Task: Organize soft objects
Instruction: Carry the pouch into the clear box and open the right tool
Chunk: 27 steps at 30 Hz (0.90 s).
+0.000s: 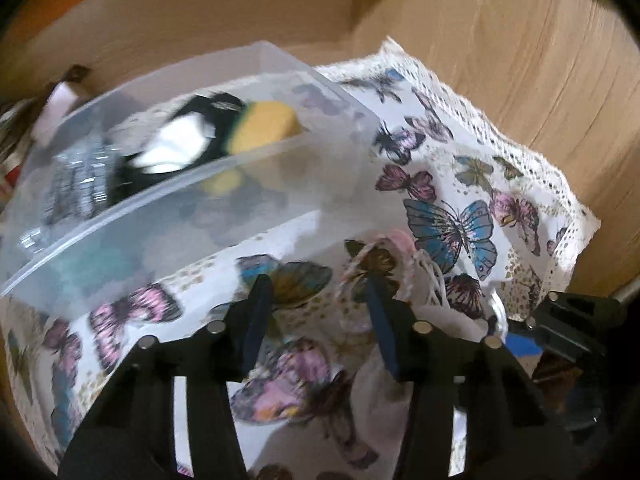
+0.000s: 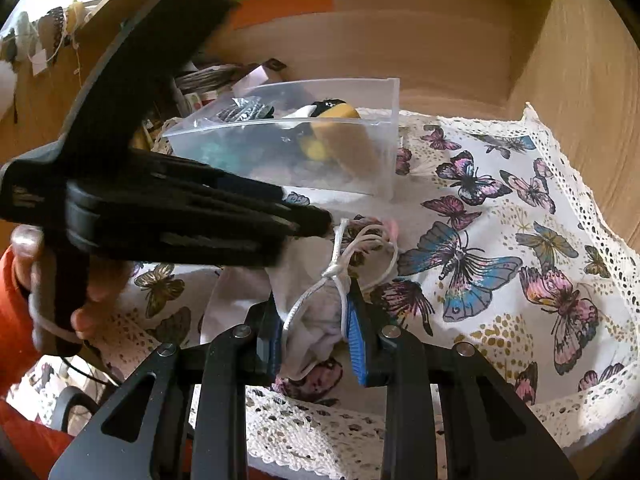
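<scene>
A white drawstring pouch (image 2: 316, 320) lies on the butterfly cloth (image 2: 500, 240). My right gripper (image 2: 316, 332) is shut on the pouch, its white cord (image 2: 340, 264) looping out in front. My left gripper (image 1: 320, 320) is open above the cloth, with the pouch (image 1: 440, 320) and its cord just to its right. In the right wrist view the left gripper (image 2: 312, 224) reaches in from the left, tips near the cord. A clear plastic bin (image 1: 240, 168) holds a yellow sponge (image 1: 264, 124), a black and white item and a metal scourer (image 1: 80, 180).
The cloth (image 1: 460, 184) has a lace edge and lies inside a wooden compartment with walls (image 2: 440, 40) behind and to the right. Clutter sits behind the bin at the left (image 2: 216, 76). A hand in an orange sleeve (image 2: 24, 280) holds the left gripper.
</scene>
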Available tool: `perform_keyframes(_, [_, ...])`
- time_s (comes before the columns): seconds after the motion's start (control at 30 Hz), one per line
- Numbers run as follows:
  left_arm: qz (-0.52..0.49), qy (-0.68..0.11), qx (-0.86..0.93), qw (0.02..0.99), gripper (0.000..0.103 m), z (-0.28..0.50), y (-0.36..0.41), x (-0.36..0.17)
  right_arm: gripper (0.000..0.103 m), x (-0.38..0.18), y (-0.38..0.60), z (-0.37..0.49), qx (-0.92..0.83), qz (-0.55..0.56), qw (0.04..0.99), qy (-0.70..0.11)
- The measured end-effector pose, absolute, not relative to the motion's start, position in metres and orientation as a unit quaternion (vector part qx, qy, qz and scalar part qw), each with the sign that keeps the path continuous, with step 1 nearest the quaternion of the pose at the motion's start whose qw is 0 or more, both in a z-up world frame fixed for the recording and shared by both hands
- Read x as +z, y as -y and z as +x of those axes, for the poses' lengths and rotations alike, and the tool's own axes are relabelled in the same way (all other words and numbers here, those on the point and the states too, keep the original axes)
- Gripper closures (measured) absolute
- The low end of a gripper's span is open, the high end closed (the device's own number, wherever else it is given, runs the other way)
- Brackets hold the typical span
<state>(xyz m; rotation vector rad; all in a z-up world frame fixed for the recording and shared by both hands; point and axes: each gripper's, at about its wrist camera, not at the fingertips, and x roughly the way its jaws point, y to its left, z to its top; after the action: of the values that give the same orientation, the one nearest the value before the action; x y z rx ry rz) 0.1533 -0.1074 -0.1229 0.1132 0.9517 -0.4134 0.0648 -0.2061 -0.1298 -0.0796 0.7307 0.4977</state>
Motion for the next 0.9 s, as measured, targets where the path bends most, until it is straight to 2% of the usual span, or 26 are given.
perform_keyframes(0.07, [0.052, -0.468, -0.212, 0.856, 0.068, 0.158, 0.113, -0.130, 0.079, -0.131, 0.208, 0.066, 0.238, -0.037, 0.903, -0.356])
perform_keyframes(0.13, [0.055, -0.468, -0.208, 0.857, 0.087, 0.159, 0.117, -0.133, 0.079, -0.133, 0.212, 0.068, 0.239, -0.031, 0.902, -0.359])
perform_keyframes(0.23, [0.063, -0.462, -0.206, 0.860, 0.100, 0.158, 0.114, -0.134, 0.079, -0.131, 0.215, 0.068, 0.239, -0.026, 0.902, -0.359])
perform_keyframes(0.57, [0.016, -0.427, -0.144, 0.893, 0.101, 0.128, 0.054, -0.114, 0.079, -0.112, 0.222, 0.074, 0.196, -0.041, 0.921, -0.335])
perform_keyframes(0.9, [-0.026, -0.321, -0.101, 0.941, 0.101, 0.096, -0.001, -0.050, 0.079, -0.062, 0.207, 0.088, 0.187, -0.056, 0.946, -0.259])
